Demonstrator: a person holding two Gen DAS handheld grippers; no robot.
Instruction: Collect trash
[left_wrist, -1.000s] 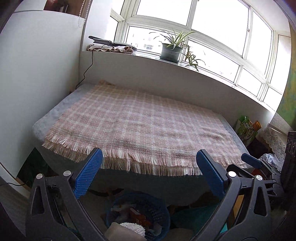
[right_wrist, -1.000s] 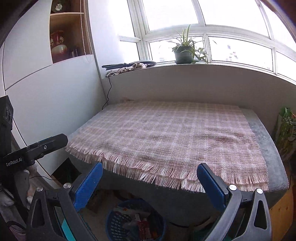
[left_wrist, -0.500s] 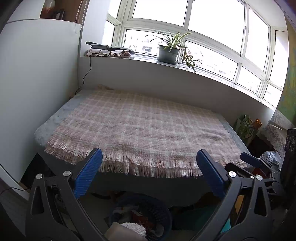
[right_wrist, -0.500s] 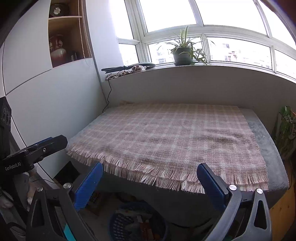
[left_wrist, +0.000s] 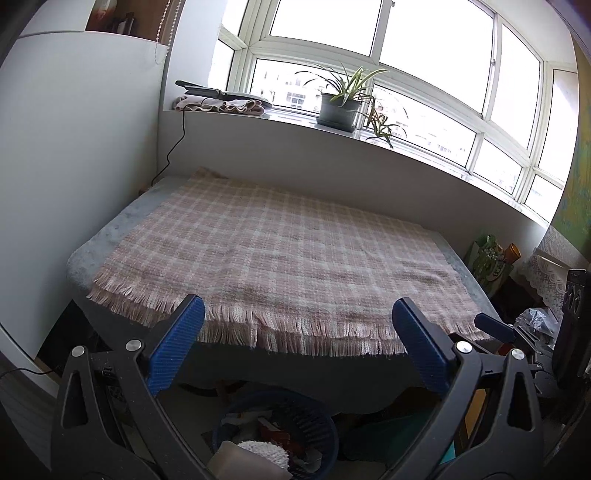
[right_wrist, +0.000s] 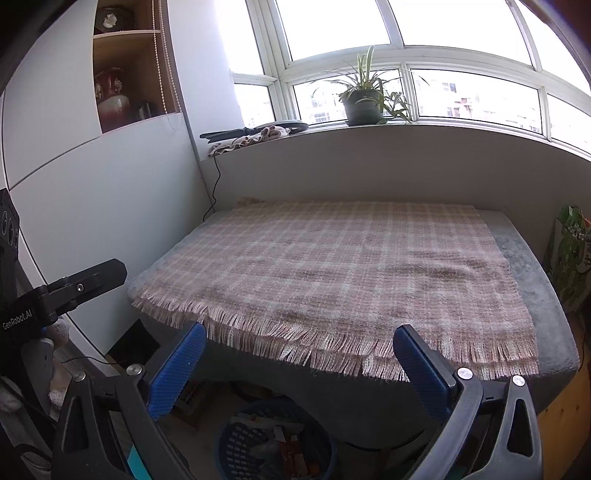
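Note:
A blue plastic basket (left_wrist: 295, 424) with mixed trash in it stands on the floor under the table's front edge; it also shows in the right wrist view (right_wrist: 273, 439). My left gripper (left_wrist: 295, 347) is open and empty, held above the basket at the table's fringe. My right gripper (right_wrist: 295, 358) is open and empty, at the same height to the right. The table (left_wrist: 88, 254) is covered by a pink plaid cloth (left_wrist: 280, 254) with nothing on it.
A potted plant (right_wrist: 362, 99), a folded cloth and a black device with a cable sit on the windowsill. A white cabinet wall (left_wrist: 74, 147) is on the left. Bags and clutter (left_wrist: 495, 258) stand at the right of the table.
Both grippers have risen slightly and tilted up; the basket sits lower in both views. Both stay open and empty.

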